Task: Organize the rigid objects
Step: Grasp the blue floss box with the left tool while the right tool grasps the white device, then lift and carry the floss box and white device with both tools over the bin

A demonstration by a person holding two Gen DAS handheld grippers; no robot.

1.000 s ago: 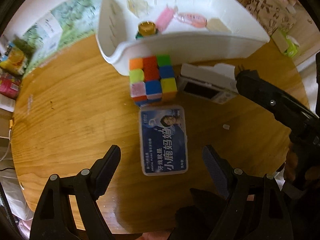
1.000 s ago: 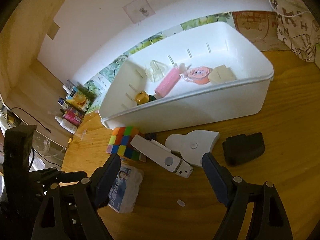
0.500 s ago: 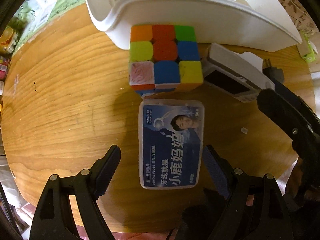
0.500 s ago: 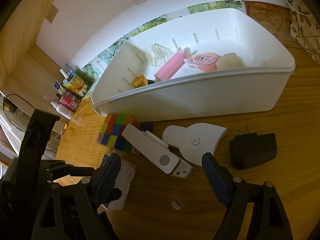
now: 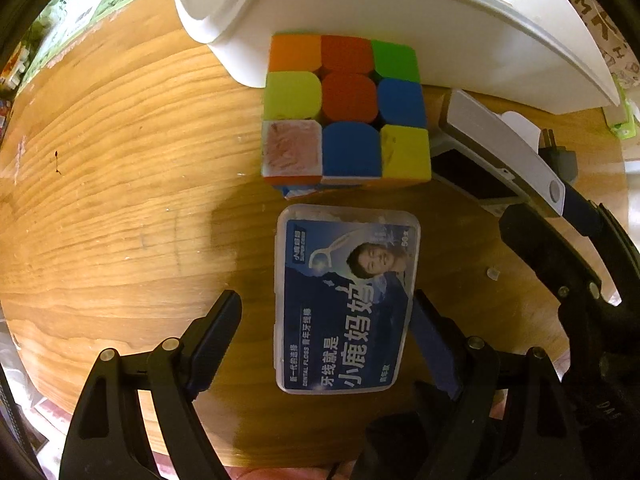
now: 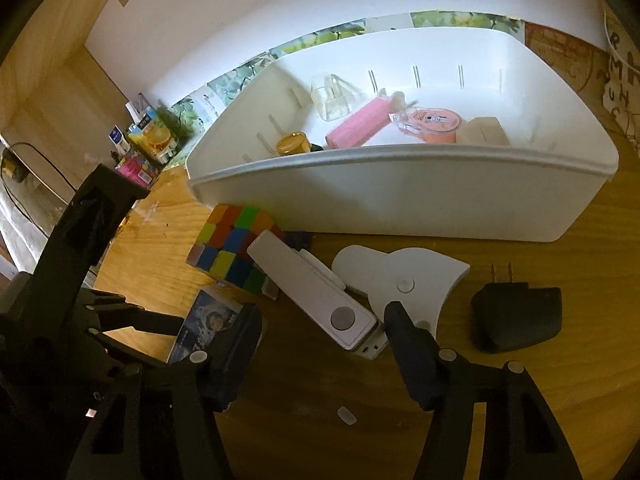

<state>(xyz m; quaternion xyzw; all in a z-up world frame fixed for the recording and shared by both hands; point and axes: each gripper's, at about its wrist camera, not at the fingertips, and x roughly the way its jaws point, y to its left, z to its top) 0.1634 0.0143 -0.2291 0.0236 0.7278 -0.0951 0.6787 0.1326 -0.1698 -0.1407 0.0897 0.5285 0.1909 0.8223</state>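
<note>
A blue-labelled floss box (image 5: 344, 300) lies flat on the round wooden table (image 5: 120, 200), with a colourful puzzle cube (image 5: 346, 110) just beyond it. My left gripper (image 5: 326, 312) points down over the box, open, with the box between its fingers; the left finger stands clear of it. In the right wrist view, my right gripper (image 6: 322, 326) hovers at the near end of a slim white device (image 6: 316, 292) with a grey button. Its jaws are closing, and the left pad is still apart from the device.
The white bin (image 6: 400, 200) behind holds a pink tube (image 6: 358, 126), an orange-lidded tub (image 6: 430, 122), a gold-capped jar (image 6: 294, 144) and other small items. A white fan-shaped piece (image 6: 400, 276), a black plug adapter (image 6: 516, 316) and a tiny white chip (image 6: 346, 416) lie on the table.
My left gripper has come down and forward, so the floss box now sits between its fingers. My right gripper's jaws have narrowed and moved closer to the white device's near end.
</note>
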